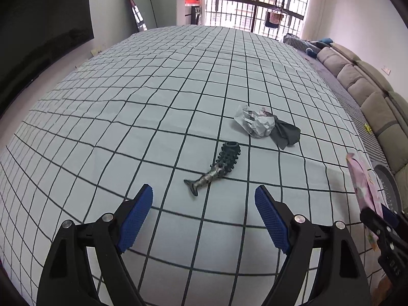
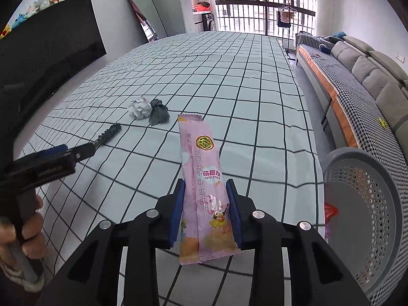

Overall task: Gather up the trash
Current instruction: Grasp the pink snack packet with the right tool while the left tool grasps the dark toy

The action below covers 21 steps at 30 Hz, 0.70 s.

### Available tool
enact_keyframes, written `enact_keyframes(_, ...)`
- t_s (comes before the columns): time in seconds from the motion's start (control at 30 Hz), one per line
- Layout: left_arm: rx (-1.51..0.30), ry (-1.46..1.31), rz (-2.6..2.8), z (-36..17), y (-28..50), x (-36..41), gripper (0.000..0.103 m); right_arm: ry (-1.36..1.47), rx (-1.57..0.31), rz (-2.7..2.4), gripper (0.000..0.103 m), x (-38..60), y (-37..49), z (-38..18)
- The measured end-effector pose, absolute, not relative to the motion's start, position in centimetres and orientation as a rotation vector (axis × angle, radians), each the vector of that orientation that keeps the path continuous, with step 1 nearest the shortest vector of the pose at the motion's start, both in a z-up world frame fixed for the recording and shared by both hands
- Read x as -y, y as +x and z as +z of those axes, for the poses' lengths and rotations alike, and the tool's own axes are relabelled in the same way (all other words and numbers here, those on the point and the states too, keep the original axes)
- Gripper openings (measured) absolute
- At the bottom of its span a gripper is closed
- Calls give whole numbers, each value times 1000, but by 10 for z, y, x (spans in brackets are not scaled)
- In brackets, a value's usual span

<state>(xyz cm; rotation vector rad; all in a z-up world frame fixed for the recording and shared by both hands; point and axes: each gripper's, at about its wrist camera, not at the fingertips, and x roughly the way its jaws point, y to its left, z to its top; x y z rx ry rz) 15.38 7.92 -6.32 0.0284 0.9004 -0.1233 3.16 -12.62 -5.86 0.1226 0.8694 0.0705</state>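
Right gripper (image 2: 205,196): blue pads pressed against both long edges of a pink snack wrapper (image 2: 201,178), which stands out forward between the fingers, its printed face up and its far end over the checked tablecloth (image 2: 229,76). In the left wrist view the same wrapper (image 1: 362,186) shows at the right edge, held up off the cloth.

Left gripper (image 1: 204,196): fingers spread wide, nothing between them, hovering over the cloth (image 1: 127,102). Just ahead of its gap lies a dark spiky rubber toy (image 1: 216,169) with a fish-like tail end nearest the fingers.

Farther along the table: a crumpled paper ball (image 1: 255,122) with a dark grey rag (image 1: 284,132) touching it on its right side. From the right wrist view the ball (image 2: 139,107) and rag (image 2: 158,114) sit side by side, the toy (image 2: 108,134) nearer the left gripper (image 2: 61,153).

Grey perforated basket (image 2: 377,204) sits off the table's right edge, beside the right gripper; something red (image 2: 331,211) shows at its near side
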Motion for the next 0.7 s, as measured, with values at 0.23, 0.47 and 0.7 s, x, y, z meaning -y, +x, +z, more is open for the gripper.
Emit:
enact_keyframes(0.23,-910,75,-131,-73,180,-70,81,170,-874,66,32,140,9,-59)
enact_keyframes(0.47,-928,89,-151,-80,187,-65,63,197,-881,63,32,148,4,-62)
enact_keyframes(0.7,-924,84,-197,-80,184,-61,24,199,-895,62,32,145,7,-66)
